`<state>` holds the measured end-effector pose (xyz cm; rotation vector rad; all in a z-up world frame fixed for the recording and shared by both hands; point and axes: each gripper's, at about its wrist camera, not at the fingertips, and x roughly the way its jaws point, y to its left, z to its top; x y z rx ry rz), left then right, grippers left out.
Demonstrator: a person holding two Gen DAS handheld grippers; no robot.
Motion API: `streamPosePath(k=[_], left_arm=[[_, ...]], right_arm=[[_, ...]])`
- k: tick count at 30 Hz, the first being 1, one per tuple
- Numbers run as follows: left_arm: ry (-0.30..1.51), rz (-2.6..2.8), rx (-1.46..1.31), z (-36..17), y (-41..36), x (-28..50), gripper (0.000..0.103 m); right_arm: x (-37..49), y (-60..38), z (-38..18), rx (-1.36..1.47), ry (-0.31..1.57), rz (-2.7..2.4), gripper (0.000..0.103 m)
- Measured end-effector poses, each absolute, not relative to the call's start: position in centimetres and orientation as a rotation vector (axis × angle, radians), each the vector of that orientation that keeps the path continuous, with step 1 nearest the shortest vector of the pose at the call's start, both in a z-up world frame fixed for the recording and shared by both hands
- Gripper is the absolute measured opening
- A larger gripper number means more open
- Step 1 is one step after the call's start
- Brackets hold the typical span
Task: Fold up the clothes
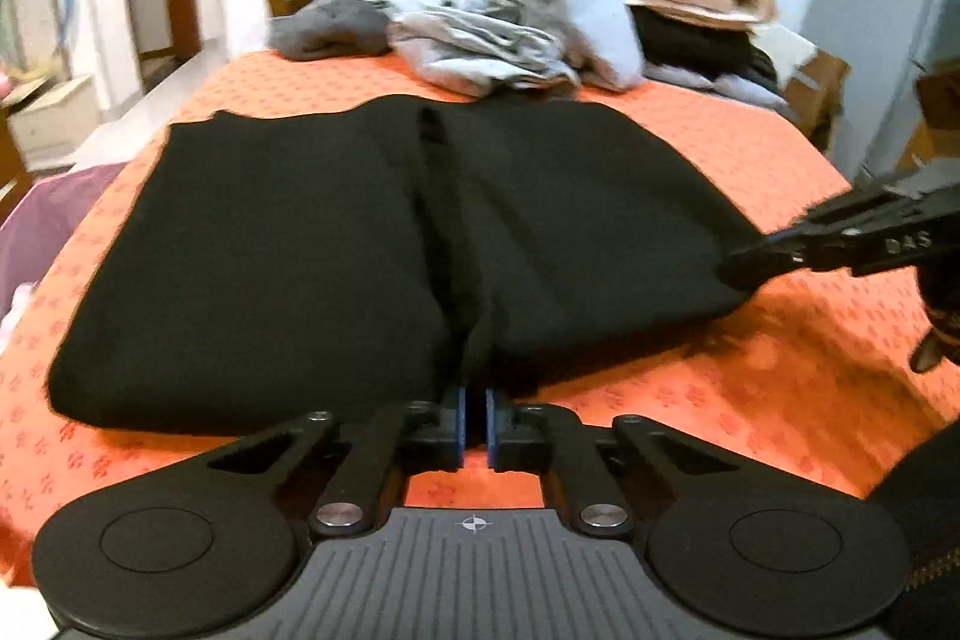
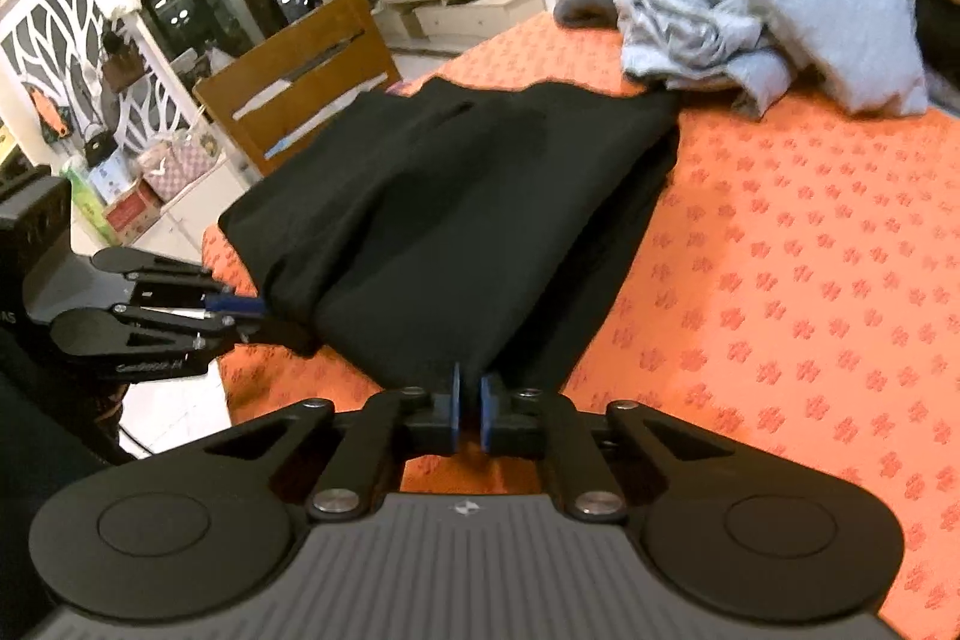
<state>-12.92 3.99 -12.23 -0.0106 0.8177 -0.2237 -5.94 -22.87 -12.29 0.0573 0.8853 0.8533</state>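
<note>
Evidently a soft, limp fabric of middling weight is being dealt with: the black garment [image 1: 312,244] would be expected to sag and drape wherever it is not supported, and to slide little on the patterned orange bedspread [image 1: 690,400]. Being neither stiff nor fragile, it is best taken at its hem edges or corners, where several layers can be pinched at once; a grip in the middle would probably only bunch it.

The garment is seen lying partly folded near the middle of the bedspread, its two sides turned inward so that a seam-like gap runs from 12 to 6 o'clock in the left wrist view. Its surface is matte, dark and almost without detail, with rounded, thick folded edges.

The left gripper [image 1: 474,418] is closed on the near hem at 6 o'clock, a tuck of black cloth being held between the blue pads [image 1: 461,415]. The right gripper [image 2: 468,409] is likewise clamped on a near edge of the garment, toward 3 o'clock in the left wrist view.

A heap of grey clothes [image 1: 498,40] is left beyond the garment at 12 o'clock.
</note>
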Motion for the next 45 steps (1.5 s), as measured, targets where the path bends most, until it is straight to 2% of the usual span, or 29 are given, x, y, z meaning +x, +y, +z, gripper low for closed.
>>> streamPosePath(k=[12,14,16,18,20,21,26,32,39,43,45], left_arm=[[0.825,-0.263,-0.153,-11.6,6.3,-13.4,0.009],[0.785,-0.317,-0.148,-10.4,6.5,-14.1,0.015],[0.755,-0.358,-0.108,-9.5,6.1,-14.5,0.033],[0.754,-0.378,-0.063,-9.4,5.4,-14.1,0.038],[0.770,-0.389,-0.032,-9.7,4.6,-13.3,0.042],[0.785,-0.382,-0.008,-10.0,4.1,-12.8,0.042],[0.843,-0.342,0.050,-11.5,2.8,-11.4,0.042],[0.850,-0.311,0.057,-11.8,2.4,-11.2,0.043],[0.847,-0.291,0.057,-11.9,1.8,-11.2,0.047],[0.838,-0.294,0.062,-12.0,1.4,-11.0,0.048],[0.834,-0.297,0.064,-12.0,1.3,-10.9,0.044]], right_arm=[[-5.6,-23.3,-13.3,0.072,0.914,0.825,0.008],[-5.8,-23.1,-13.1,0.069,0.912,0.828,0.011],[-6.0,-23.0,-13.0,0.065,0.907,0.832,0.014],[-6.0,-22.9,-12.9,0.071,0.901,0.824,0.016],[-6.0,-22.9,-12.9,0.084,0.897,0.815,0.023],[-6.0,-22.9,-12.9,0.090,0.896,0.814,0.024],[-6.4,-21.5,-12.8,0.042,0.896,0.814,0.059],[-7.5,-18.3,-13.1,-0.084,0.876,0.772,0.060],[-7.7,-17.2,-13.4,-0.106,0.861,0.714,0.060],[-7.7,-16.8,-13.5,-0.114,0.856,0.719,0.069],[-7.7,-16.4,-13.6,-0.123,0.854,0.718,0.071]])
